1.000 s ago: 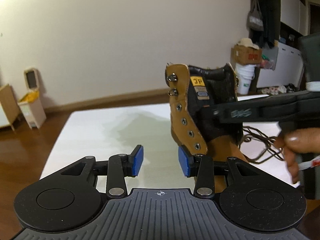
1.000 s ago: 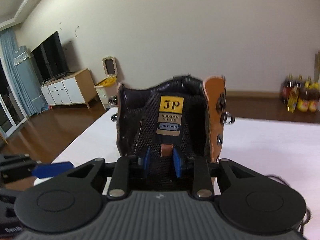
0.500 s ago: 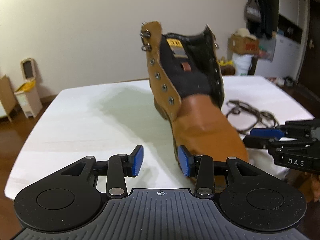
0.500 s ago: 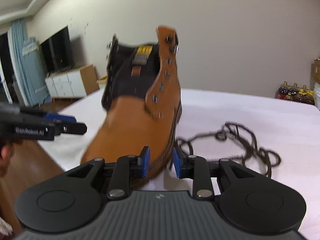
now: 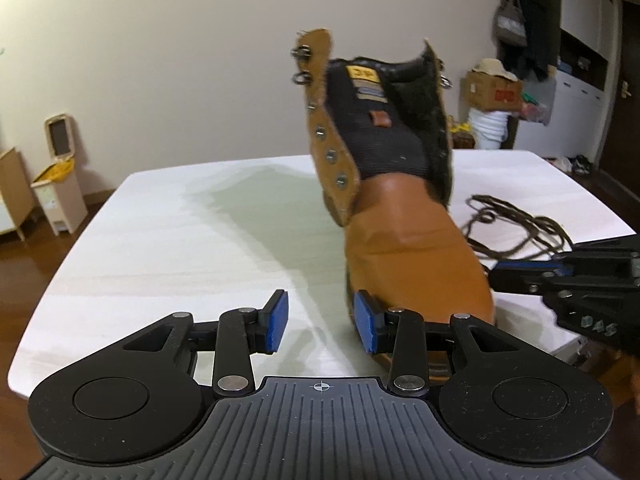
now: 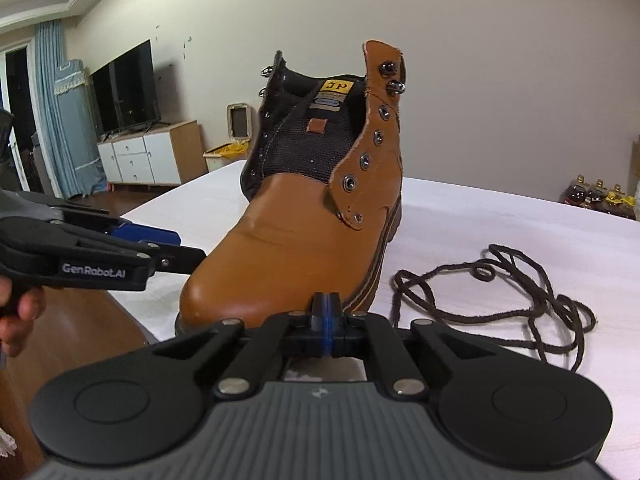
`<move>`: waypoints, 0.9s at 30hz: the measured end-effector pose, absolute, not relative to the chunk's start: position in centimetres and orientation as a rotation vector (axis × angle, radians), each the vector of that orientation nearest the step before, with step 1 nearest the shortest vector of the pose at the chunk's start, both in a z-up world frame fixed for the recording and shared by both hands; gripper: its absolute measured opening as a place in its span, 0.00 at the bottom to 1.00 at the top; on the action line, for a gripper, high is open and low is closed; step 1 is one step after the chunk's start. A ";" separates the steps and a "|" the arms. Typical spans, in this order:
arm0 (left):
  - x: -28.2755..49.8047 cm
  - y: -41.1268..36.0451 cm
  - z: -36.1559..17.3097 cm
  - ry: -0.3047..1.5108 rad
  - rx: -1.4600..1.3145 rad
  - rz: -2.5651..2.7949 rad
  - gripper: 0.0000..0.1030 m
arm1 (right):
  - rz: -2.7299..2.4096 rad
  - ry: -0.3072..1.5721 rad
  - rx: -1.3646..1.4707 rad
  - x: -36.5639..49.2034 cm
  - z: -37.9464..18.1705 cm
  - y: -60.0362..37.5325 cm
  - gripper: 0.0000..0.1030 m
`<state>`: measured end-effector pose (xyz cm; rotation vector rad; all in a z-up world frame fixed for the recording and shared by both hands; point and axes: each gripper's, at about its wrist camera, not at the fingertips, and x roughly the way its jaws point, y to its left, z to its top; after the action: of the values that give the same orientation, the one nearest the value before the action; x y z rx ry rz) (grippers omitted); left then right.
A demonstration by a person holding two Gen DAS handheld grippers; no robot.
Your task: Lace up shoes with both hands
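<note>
Boot stands upright on the white tabletop, toe at the near edge, pointing toward both cameras. No lace in any eyelet; tongue with yellow label exposed. Left view: the sole and toe tip are hidden behind the left claw, and the boot top is slightly blurred. Lace lies loose in a tangled pile on the tabletop just beside the boot, on the right in both views, not touching either claw as far as visible; its near loops are cut off behind the claw bodies in both views.

Left claw: jaws wide apart, nothing between the blue pads, only bare tabletop in the gap. Its right-side pad sits in front of the toe; contact cannot be told. It points down at a slant toward the near tabletop edge.

Right claw: jaws have just been closing, now the 2 pads are pressed together with only a thin blue seam showing, nothing gripped between them. Tip sits low, in front of the toe's sole edge; touching or not, hard to tell. In the left view only its side shows, at the right border, partly cut off.

Person's fingers are at the left edge of the right view on the left claw's handle, mostly out of frame.
</note>
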<state>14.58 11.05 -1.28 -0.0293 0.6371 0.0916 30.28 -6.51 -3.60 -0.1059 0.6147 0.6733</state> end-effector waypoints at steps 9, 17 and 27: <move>14.8 11.2 -0.1 0.608 0.005 0.095 0.38 | 0.637 0.684 -0.208 35.2 -2.9 -9.1 0.20; 16.0 11.0 0.3 0.598 0.024 0.095 0.38 | 0.728 0.721 -0.440 36.9 -4.5 -7.0 0.15; 16.7 11.4 0.1 0.607 0.039 0.095 0.38 | 0.756 0.762 -0.287 38.1 -2.9 -9.5 0.16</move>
<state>16.68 11.42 0.08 0.0392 0.6066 0.0953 38.06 -9.47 -2.87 -0.2870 0.7619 0.7556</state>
